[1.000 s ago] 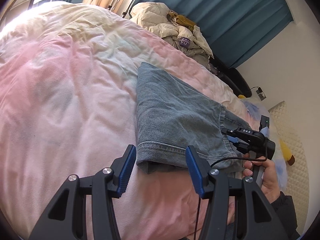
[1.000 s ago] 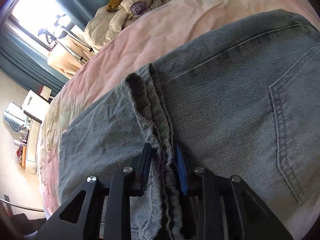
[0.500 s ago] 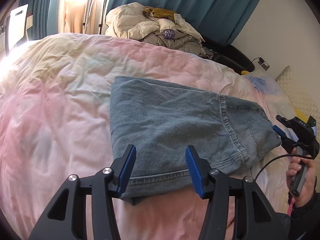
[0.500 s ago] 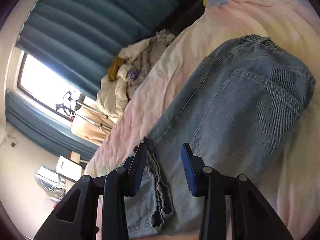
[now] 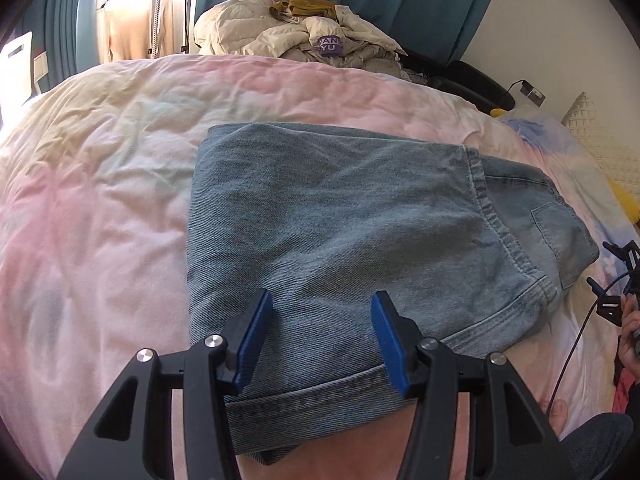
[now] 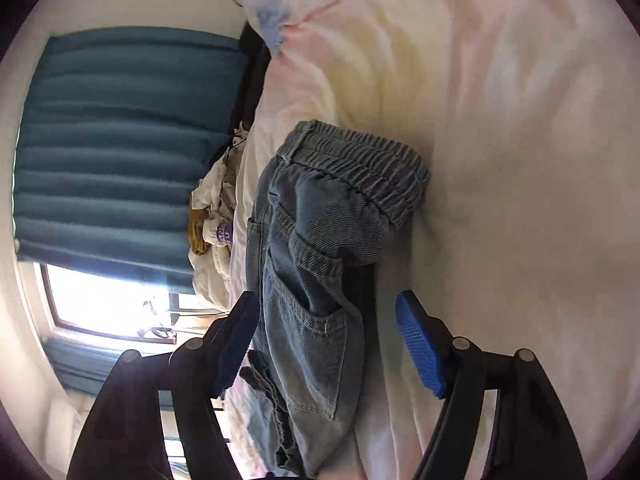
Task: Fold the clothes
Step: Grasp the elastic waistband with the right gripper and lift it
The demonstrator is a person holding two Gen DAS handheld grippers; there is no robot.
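Denim jeans (image 5: 352,216) lie folded on the pink-and-cream duvet (image 5: 100,184) of the bed, the legs doubled back over the seat so the bundle is a thick, roughly rectangular slab. In the left wrist view its long axis runs across the picture: the fold edge sits at the left, the elastic waistband (image 6: 360,168) and back pocket (image 5: 560,236) at the right, and the leg hems stop short of the waistband. The near long edge shows a stitched hem.

Judging by the weave and the stacked layers, this cloth is heavy for a garment and fairly stiff: it should hold a crease and resist sliding on the duvet, yet the layers can shear apart if lifted by one ply only. Nothing about it is fragile or slippery. The best hold is probably through the full thickness at a corner of the fold edge or the waistband end, where seams give the pads something firm to bite.

The left gripper (image 5: 318,344) hovers over the near edge with its jaws apart, pressing on nothing. The right gripper (image 6: 328,344) looks along the pocket end; its jaws are opening, the denim lies in the line between them, and the blue pads (image 6: 420,352) stand clear of it, so it holds nothing. A heap of pale clothes (image 5: 304,40) waits beyond the bed.
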